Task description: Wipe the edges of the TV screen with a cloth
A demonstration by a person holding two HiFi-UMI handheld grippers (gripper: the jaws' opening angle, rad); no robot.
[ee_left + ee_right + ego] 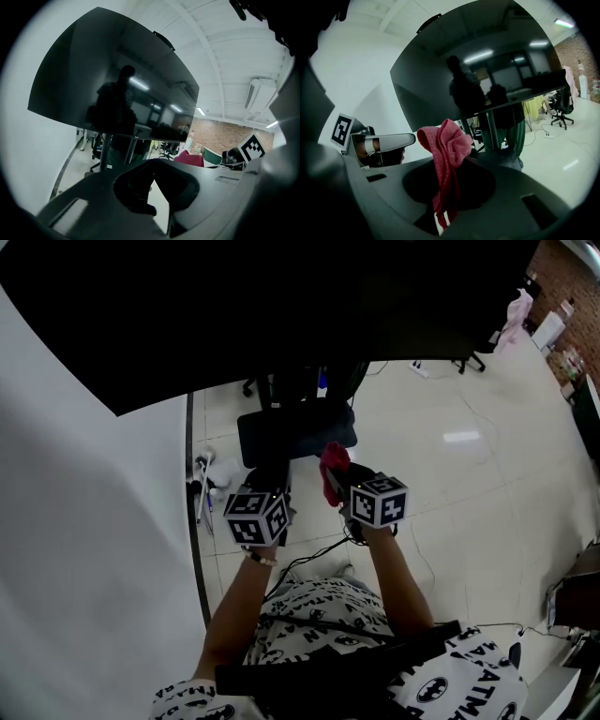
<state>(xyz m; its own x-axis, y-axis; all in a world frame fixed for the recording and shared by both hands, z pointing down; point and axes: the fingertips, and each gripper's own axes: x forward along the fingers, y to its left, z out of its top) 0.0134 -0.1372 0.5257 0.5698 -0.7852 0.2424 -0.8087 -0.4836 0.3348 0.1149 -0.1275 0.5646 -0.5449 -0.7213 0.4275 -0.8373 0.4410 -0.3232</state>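
White shirt (323,607) printed with black Batman logos and lettering

There is one TV screen (281,315), on one stand (295,432). One red cloth (446,140) shows. There are two grippers, the left gripper (152,180) and the right gripper (449,183), and two marker cubes, one to each gripper: the left cube (256,517) and the right cube (378,501). One person is in view, with two bare forearms, the left forearm (239,601) and the right forearm (403,587).
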